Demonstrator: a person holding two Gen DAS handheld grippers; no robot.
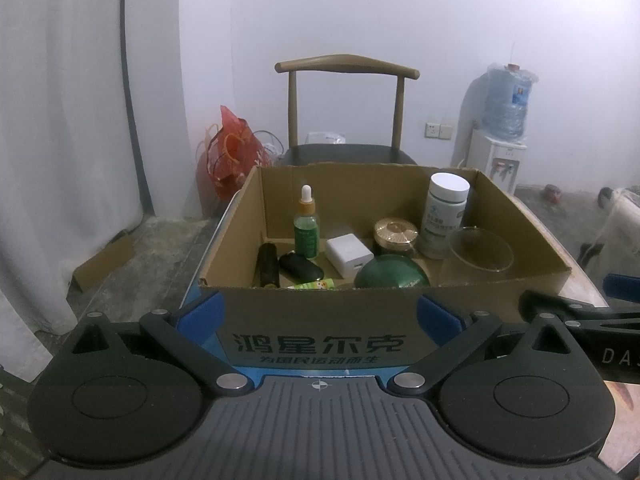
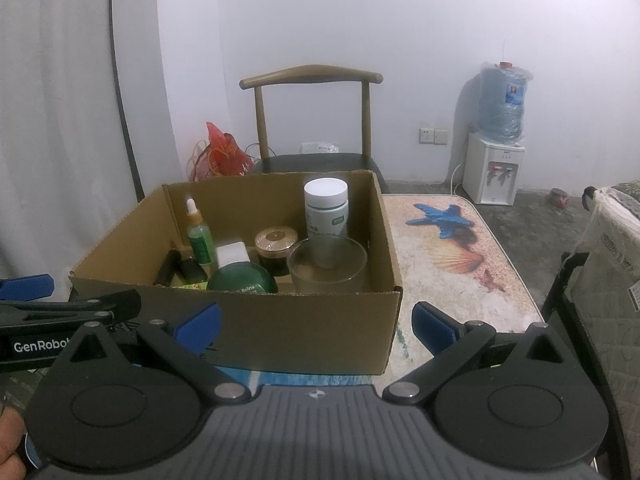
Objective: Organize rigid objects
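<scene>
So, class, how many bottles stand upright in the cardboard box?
2: a green dropper bottle at the back left, and a white-capped pill bottle at the back right. Others may be hidden behind the front wall.

A brown cardboard box is printed with dark characters. The table is patterned with a blue starfish and orange shell. A white-capped bottle and green jar are seen.

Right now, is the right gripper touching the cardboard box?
Cannot tell. In the right wrist view the right gripper is open around the cardboard box's near corner, but no gap or contact shows plainly.
</scene>
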